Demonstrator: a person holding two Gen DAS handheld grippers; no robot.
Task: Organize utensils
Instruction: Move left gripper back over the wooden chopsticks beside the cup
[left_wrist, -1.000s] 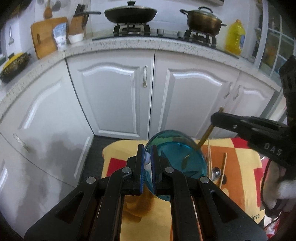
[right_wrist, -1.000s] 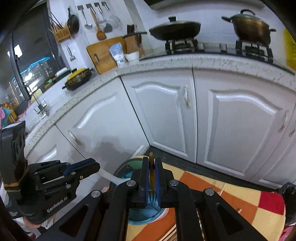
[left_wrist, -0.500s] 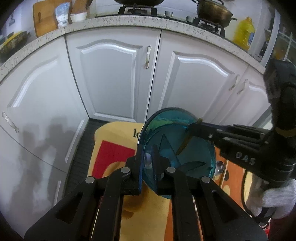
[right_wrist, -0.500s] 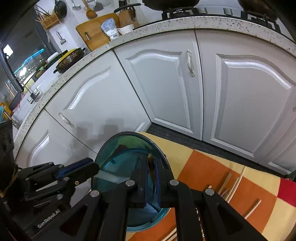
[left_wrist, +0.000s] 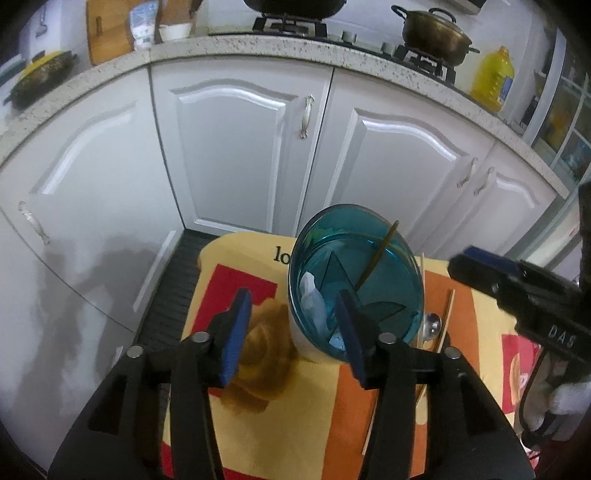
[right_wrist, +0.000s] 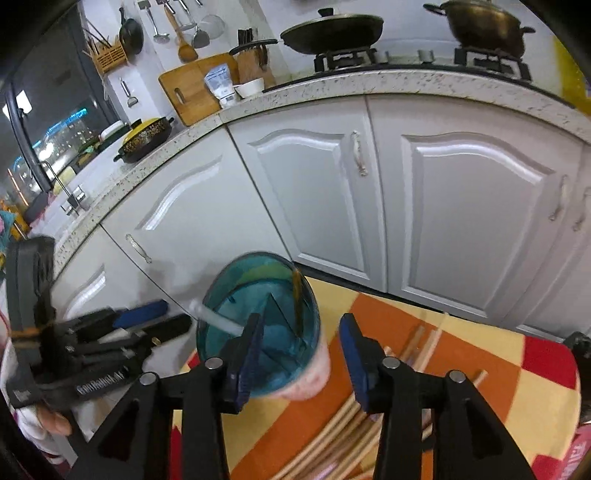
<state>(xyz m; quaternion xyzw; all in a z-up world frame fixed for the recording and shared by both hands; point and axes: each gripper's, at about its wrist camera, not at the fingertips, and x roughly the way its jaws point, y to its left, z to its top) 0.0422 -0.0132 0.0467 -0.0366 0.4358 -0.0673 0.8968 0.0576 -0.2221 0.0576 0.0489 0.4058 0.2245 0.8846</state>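
Both grippers are open and hold nothing. The left gripper (left_wrist: 291, 328) has its blue fingers (left_wrist: 236, 325) spread wide, and the blue cup (left_wrist: 354, 280) stands just ahead of them, nearer to the right finger, whose tip overlaps the cup's near rim in this view. I cannot tell if it touches. The cup stands upright on a cloth (left_wrist: 317, 413) with yellow, orange and red patches that covers the tabletop.

Inside the cup a brown fork (left_wrist: 376, 254) leans, its handle resting on the far rim and rising a little above it. Something white (left_wrist: 310, 295) lies also in the cup, at the side of the left finger. Dividers are seen inside the cup, but which compartment holds the fork I cannot tell.

The right gripper (right_wrist: 301, 350) is also spread, with the cup just ahead of its left finger and partly behind it. Beyond its right finger several chopsticks (right_wrist: 417, 343) lie on the cloth, and more lie under the fingers, blurred. In the left view a metal spoon (left_wrist: 432, 326) lies on the cloth just beside the cup, on its right.

Behind everything stand white cabinets (left_wrist: 236, 147).
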